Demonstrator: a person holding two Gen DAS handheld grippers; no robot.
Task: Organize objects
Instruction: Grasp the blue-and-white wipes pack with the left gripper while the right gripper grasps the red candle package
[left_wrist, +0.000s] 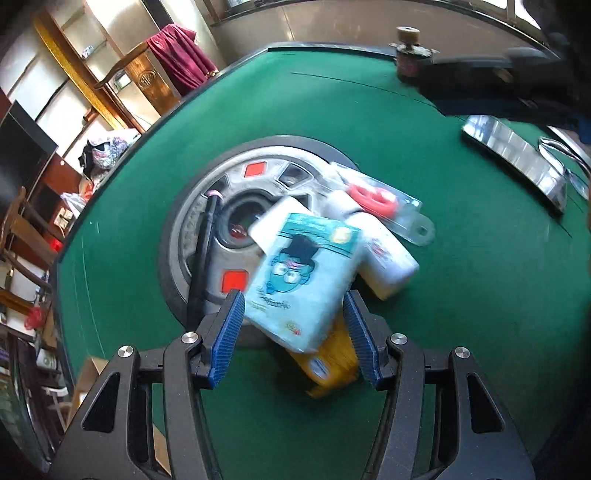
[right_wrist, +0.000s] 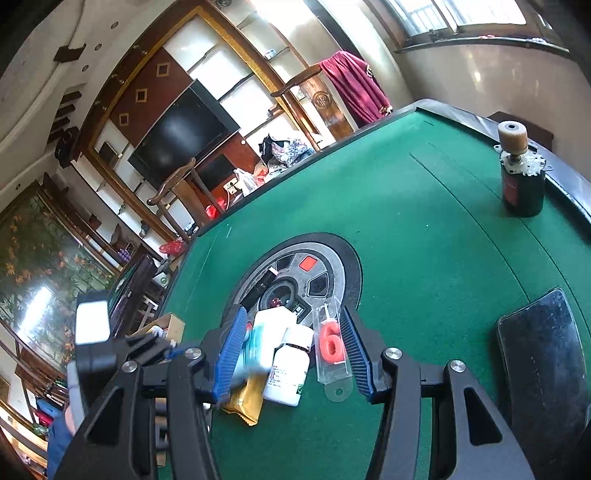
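Note:
A pile of small objects lies on the green felt table by its round centre hub (left_wrist: 207, 229). In the left wrist view my left gripper (left_wrist: 293, 334) is open, its blue pads either side of a light blue tissue pack (left_wrist: 303, 284) with a cartoon face. Under it lie a yellow packet (left_wrist: 328, 365), a white bottle (left_wrist: 384, 258) and a clear pack with a red number candle (left_wrist: 376, 199). A black pen (left_wrist: 201, 258) lies on the hub. My right gripper (right_wrist: 295, 347) is open over the white bottle (right_wrist: 288, 365), the candle pack (right_wrist: 330, 347) and the tissue pack (right_wrist: 251, 350).
A dark jar with a brown cork top (right_wrist: 521, 173) stands at the table's far edge. A black case (right_wrist: 543, 354) lies at the right. A shiny silver box (left_wrist: 517, 155) lies at the right in the left wrist view. Chairs and shelves stand beyond the table.

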